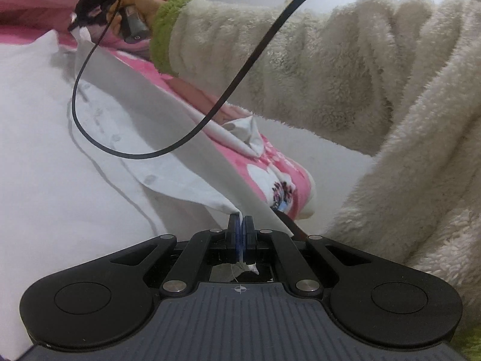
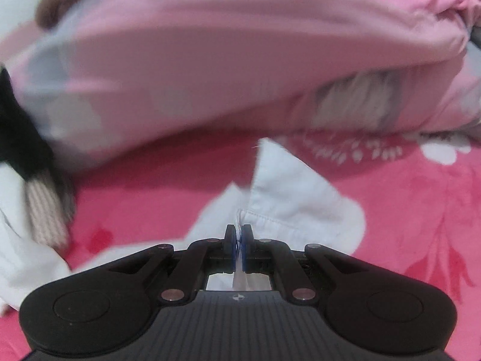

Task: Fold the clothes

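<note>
While the left gripper (image 1: 240, 225) sits at 6 o'clock in the left wrist view, its 2 blue pads are pressed together on a corner of the white shirt (image 1: 126, 138), and a scrap of that cloth with a loose thread pokes out behind the pads. From this pinch the shirt runs up toward 11 o'clock as a taut lifted edge, with a row of pale buttons showing on the part that lies flat at 9 o'clock. At 11 o'clock the right gripper (image 1: 78, 24) is seen from outside, held by a hand (image 1: 135, 6) in a fluffy cream sleeve (image 1: 270, 54) with a green cuff; it grips the far end of the same shirt edge. A black cable (image 1: 207, 120) loops across the middle of the view. Under the shirt lies a pink blanket (image 1: 270, 165) with white flowers, reaching toward 4 o'clock.

In the right wrist view, the right gripper (image 2: 239, 237) at 6 o'clock is closed to a narrow slit on a fold of the white shirt (image 2: 294, 198), whose stitched hem rises just above the pads toward 1 o'clock; cloth also shows behind the pads. The pink blanket (image 2: 405, 210) spreads from 3 o'clock to 8 o'clock. A pale pink pillow or bedding bulk (image 2: 240, 60) fills the upper half toward 12 o'clock, blurred. At 9 o'clock a dark and striped shape is too blurred to tell
</note>
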`<state>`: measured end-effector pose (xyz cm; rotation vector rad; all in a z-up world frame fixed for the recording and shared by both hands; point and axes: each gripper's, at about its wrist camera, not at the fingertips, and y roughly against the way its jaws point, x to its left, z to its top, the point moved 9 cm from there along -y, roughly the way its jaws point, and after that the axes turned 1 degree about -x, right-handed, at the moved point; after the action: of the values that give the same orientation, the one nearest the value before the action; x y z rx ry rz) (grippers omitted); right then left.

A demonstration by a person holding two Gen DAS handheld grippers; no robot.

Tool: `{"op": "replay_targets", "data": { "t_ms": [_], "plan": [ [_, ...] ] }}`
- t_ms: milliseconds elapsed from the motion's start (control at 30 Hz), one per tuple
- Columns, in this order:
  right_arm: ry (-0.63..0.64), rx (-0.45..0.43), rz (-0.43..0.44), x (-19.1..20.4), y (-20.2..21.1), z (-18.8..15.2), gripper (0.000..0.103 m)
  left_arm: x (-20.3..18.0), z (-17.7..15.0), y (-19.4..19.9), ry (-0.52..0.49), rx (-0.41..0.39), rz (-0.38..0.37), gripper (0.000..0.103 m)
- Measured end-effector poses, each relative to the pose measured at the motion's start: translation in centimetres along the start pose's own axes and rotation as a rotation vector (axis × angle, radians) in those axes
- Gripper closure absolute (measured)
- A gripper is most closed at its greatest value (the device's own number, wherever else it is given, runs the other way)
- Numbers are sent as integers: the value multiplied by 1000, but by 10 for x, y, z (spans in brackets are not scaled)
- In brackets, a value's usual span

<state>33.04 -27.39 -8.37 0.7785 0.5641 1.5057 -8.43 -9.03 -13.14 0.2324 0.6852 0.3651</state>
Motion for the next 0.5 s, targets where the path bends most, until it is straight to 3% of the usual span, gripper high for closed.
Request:
{"op": "replay_targets", "data": {
  "t_ms": [100, 167, 367, 500],
  "plan": [
    [-6, 49, -27, -2, -10, -13, 94, 7, 0, 8, 25, -4, 19, 103],
    [-20, 19, -8, -7, 8, -16, 93, 12, -1, 14, 39, -8, 31, 103],
    [-153, -156, 84, -68, 136, -24, 88, 20, -6, 20, 90, -5, 52, 103],
    [-268, -257, 93, -128, 243, -62, 79, 14, -7, 14, 90, 1, 62, 103]
  ]
}}
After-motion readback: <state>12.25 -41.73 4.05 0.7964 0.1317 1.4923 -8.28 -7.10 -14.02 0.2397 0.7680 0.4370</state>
